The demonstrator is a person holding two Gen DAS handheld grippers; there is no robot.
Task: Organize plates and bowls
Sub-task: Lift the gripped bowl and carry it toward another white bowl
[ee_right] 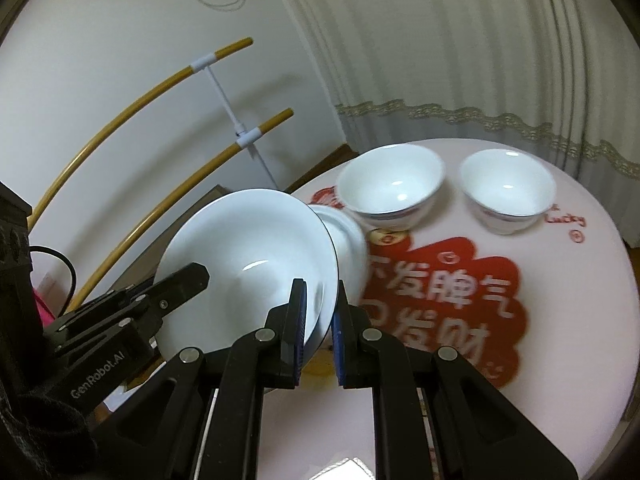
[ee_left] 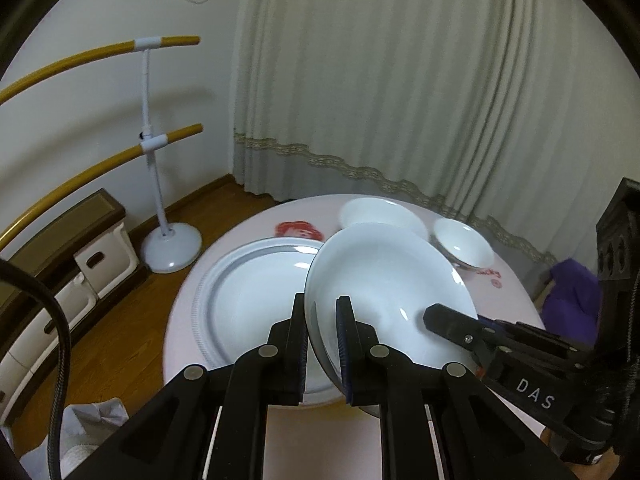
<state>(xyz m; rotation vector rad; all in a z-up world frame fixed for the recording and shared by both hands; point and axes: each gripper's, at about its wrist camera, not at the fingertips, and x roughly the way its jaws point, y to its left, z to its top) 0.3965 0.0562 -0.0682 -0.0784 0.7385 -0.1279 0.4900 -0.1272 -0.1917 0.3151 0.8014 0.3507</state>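
The round worktop (ee_right: 560, 320) is carrying a large plate (ee_left: 248, 300) and two small bowls (ee_right: 394, 186) (ee_right: 506, 188). Above it a white shallow bowl (ee_left: 384, 280) is tilting in the air, with the left claw (ee_left: 322, 344) and right claw (ee_right: 322, 332) each pinching its rim from opposite sides.

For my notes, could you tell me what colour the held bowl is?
Plain white bowl; clearest in the right wrist view.
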